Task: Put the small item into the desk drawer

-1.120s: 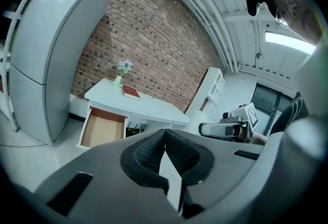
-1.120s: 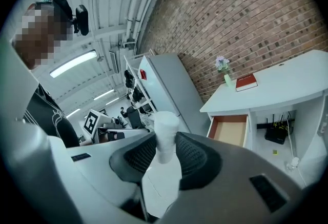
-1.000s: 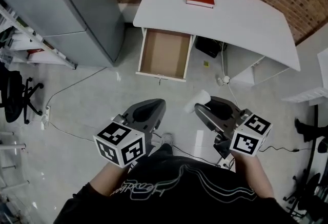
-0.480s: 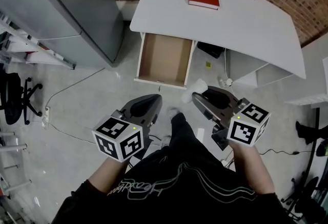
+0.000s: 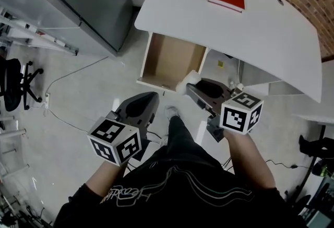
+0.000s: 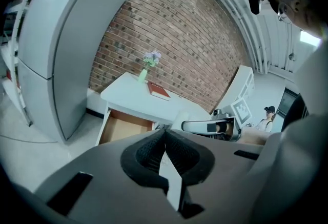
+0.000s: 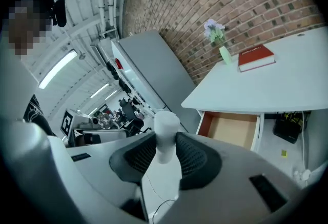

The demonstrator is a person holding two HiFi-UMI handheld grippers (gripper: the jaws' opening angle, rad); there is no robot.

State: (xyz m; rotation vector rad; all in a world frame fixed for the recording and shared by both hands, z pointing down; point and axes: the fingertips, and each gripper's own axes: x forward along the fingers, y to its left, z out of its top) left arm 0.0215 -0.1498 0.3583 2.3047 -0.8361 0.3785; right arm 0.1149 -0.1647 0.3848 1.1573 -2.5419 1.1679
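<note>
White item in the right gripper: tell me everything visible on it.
Small plain white cylinder, matte, foam- or plastic-like. The right gripper's dark ribbed pads clamp its lower part; one flat end sticks out past them. Head view puts it by the open drawer's front corner, not in it. Nothing else touches it.

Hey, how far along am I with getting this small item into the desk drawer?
Done: the brown-lined desk drawer stands open. In hand: the right gripper is shut on the small white cylinder, seen near the drawer's front edge. The left gripper is shut and empty. Left: lower the cylinder in and release.
</note>
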